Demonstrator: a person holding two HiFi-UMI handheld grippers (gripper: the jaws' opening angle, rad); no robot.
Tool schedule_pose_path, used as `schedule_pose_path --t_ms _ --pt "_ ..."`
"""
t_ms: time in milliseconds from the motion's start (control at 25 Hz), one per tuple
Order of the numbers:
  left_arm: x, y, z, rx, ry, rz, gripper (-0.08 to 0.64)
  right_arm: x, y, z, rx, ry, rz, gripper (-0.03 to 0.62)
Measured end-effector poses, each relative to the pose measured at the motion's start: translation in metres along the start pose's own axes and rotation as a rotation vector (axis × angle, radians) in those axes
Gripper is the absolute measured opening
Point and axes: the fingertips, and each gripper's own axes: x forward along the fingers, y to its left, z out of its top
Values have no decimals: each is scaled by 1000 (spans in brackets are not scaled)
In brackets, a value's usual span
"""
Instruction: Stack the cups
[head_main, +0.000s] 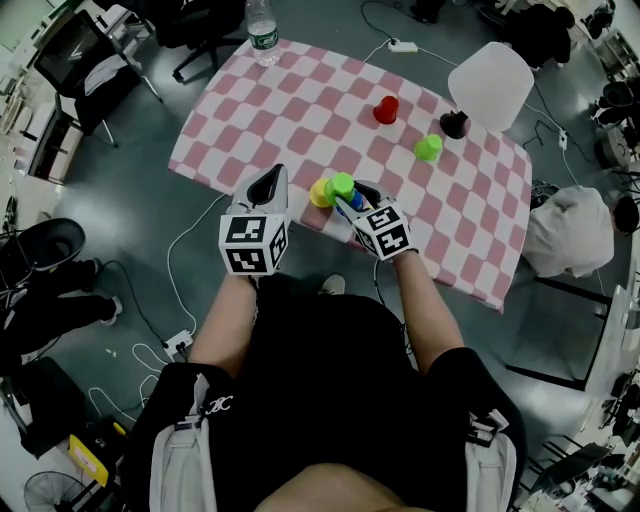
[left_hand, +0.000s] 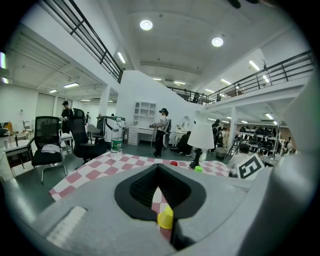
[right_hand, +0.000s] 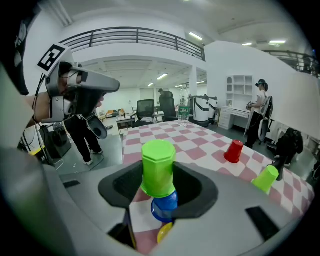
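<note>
My right gripper (head_main: 347, 203) is shut on a stack of two upside-down cups, a green cup (right_hand: 158, 167) over a blue cup (right_hand: 164, 206). It hangs tilted at the near edge of the pink-checked table (head_main: 300, 90). A yellow cup (head_main: 319, 194) stands just left of that stack; in the right gripper view the yellow cup (right_hand: 165, 232) shows under the blue one. Farther back stand a red cup (head_main: 386, 109) and a second green cup (head_main: 428, 148). My left gripper (head_main: 270, 182) hovers left of the yellow cup (left_hand: 165, 218), jaws together and holding nothing.
A black-footed lamp (head_main: 454, 125) with a white shade (head_main: 490, 85) stands at the back right of the table. A water bottle (head_main: 262, 30) stands at the far left corner. Office chairs (head_main: 75, 55) and cables surround the table.
</note>
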Motion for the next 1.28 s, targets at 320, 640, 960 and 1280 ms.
schedule_pose_path --t_ms 320,640,960,1280 --pt "2 0 -3 -2 5 2 15 4 2 -7 -23 -14 -14 195" --pt "5 -4 3 -2 -9 -8 15 -12 4 12 -1 -102 -1 236" --pt "22 -33 15 24 -33 -70 15 -72 -25 66 46 -322 -132 235" --pt "42 -75 34 39 -62 -166 15 -165 -95 103 126 -526 -543 196"
